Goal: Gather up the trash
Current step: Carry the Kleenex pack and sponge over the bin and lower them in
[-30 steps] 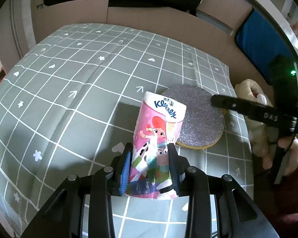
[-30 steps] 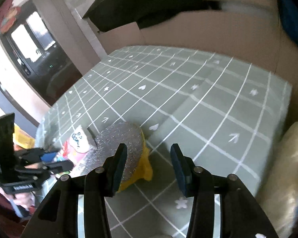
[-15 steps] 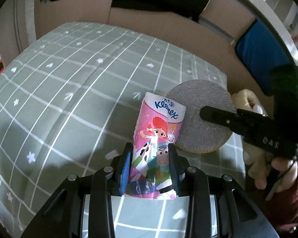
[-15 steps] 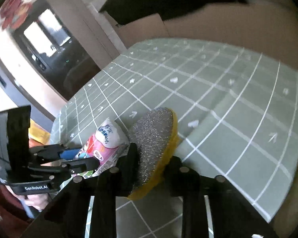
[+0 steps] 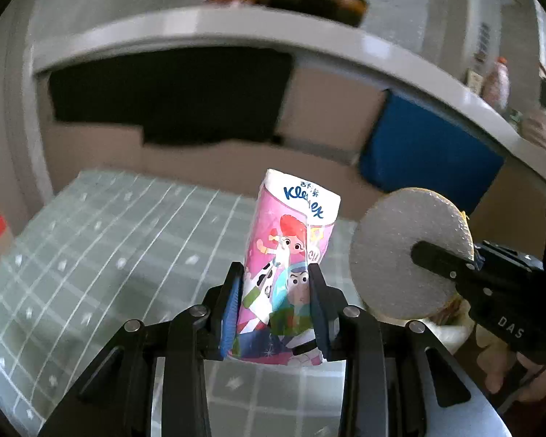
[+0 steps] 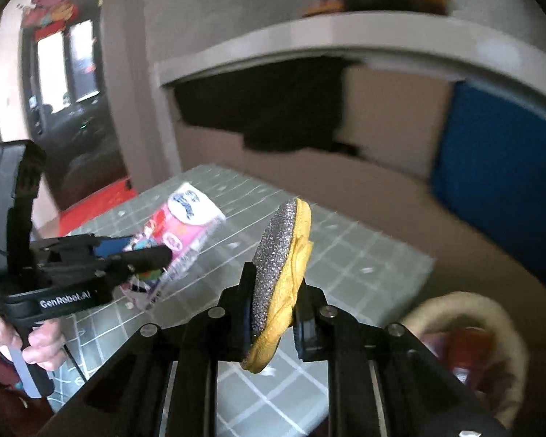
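In the left wrist view, the left tongs (image 5: pixel 275 306) sat at the lower centre of the frame, closed on the lower part of a pink Kleenex tissue pack (image 5: pixel 291 266), which stood upright between the pads and was lifted clear of the green grid-patterned cloth (image 5: pixel 91 255) on the surface below. At the right edge, the right tongs (image 5: pixel 440 262) gripped a round scouring pad (image 5: pixel 400 251), its grey glittery face turned toward the camera. In the right wrist view, the right tongs (image 6: pixel 273 313) at lower centre were shut on that scouring pad (image 6: pixel 284 269), seen edge-on with grey scrub on the left and yellow sponge on the right; the left tongs (image 6: pixel 145 255) at centre left held the tissue pack (image 6: pixel 178 233) tilted over the cloth (image 6: pixel 345 266). A fluffy cream object (image 6: pixel 473 346) lay blurred at lower right. Both pieces looked light and soft: the pack would likely crumple and its film could slip, so a grip across its lower body seemed sound, while the sponge would squash and was best pinched through its faces near the rim.
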The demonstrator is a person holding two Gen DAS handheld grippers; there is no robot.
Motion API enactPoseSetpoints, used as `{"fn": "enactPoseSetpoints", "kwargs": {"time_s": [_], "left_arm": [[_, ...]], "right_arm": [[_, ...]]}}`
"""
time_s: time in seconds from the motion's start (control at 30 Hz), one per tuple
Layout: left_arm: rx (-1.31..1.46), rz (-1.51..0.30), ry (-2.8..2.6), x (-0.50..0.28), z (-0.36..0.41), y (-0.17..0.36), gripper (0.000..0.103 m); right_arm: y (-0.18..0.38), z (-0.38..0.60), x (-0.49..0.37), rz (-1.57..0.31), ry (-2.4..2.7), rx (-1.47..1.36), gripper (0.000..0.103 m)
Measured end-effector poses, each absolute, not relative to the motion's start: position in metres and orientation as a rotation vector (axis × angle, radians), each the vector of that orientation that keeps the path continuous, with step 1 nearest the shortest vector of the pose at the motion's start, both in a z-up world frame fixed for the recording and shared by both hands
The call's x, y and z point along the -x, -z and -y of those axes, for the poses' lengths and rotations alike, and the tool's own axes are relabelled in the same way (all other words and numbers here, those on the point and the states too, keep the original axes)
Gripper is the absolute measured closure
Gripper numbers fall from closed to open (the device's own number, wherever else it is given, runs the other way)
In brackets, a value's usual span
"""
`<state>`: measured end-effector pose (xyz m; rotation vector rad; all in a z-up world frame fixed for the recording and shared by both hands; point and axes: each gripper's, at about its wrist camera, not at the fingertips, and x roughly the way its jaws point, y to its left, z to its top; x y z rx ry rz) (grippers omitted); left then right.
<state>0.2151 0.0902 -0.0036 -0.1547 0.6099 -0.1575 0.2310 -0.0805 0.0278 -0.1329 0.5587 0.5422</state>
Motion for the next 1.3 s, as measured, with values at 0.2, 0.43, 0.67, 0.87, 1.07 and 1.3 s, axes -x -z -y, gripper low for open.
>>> {"fn": "enactPoseSetpoints", "kwargs": {"time_s": [0.2, 0.43, 0.67, 0.87, 1.07, 1.3], "left_arm": [[0.091, -0.561, 0.242, -0.220, -0.026, -0.015, 0.068], [0.086, -0.593, 0.378, -0.233, 0.050, -0.008, 0.068], [0.103, -0.687, 0.434, -0.258, 0.097, 0.022, 0.068], [0.132, -0.775, 0.442, -0.281, 0.112, 0.053, 0.068], [0.143, -0.889, 0.468, -0.309, 0.127, 0.087, 0.068], [0.161, -0.963, 0.501, -0.339, 0.151, 0.121, 0.070]], "right_arm": [[-0.049, 0.152, -0.218, -0.490, -0.402, 0.093, 0.087], [-0.053, 0.220, -0.205, -0.474, -0.267, 0.059, 0.087], [-0.030, 0.268, -0.210, -0.517, -0.191, 0.018, 0.087], [0.001, 0.287, -0.227, -0.571, -0.175, -0.011, 0.087], [0.026, 0.296, -0.248, -0.617, -0.173, -0.042, 0.087], [0.047, 0.303, -0.269, -0.672, -0.159, -0.039, 0.087]]}}
